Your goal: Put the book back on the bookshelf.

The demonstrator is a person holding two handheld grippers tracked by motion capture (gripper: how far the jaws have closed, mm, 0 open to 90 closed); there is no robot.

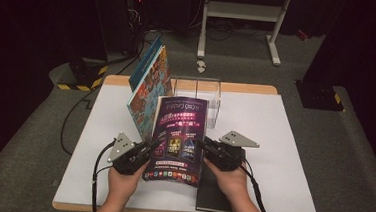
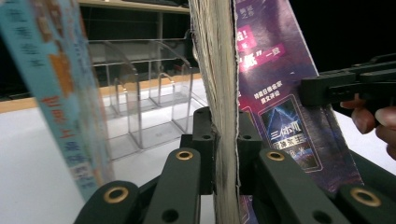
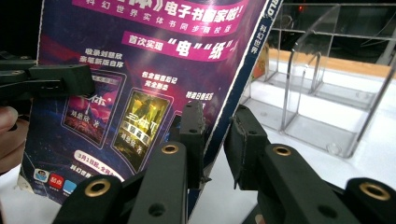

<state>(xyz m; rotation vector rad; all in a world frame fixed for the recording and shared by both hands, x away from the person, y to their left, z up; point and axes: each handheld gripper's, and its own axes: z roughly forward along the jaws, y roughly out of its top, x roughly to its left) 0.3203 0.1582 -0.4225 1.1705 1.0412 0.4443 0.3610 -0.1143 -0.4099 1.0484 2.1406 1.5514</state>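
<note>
- the step in hand looks like carrying a purple magazine [image 1: 180, 135] toward the clear acrylic file rack [image 1: 204, 94]; it is held upright, tilted back a little, above the front of the white table [image 1: 273, 142].
- the left gripper [image 1: 148, 148] has its jaws closed tight on the magazine's page edge, seen plainly in the left gripper view [image 2: 223, 154].
- the right gripper [image 1: 204, 146] straddles the spine edge; in the right gripper view [image 3: 215, 140] its jaws stand a little apart around the cover, so i cannot tell whether it truly pinches.
- next move, as i judge it: lift the magazine forward and lower it edge-first into a free slot, keeping it straight between the dividers.
- the rack's slots appear empty; a colourful picture book [image 1: 150, 83] stands leaning just left of it.
- a black notebook [image 1: 215, 193] lies flat under the right hand.
</note>
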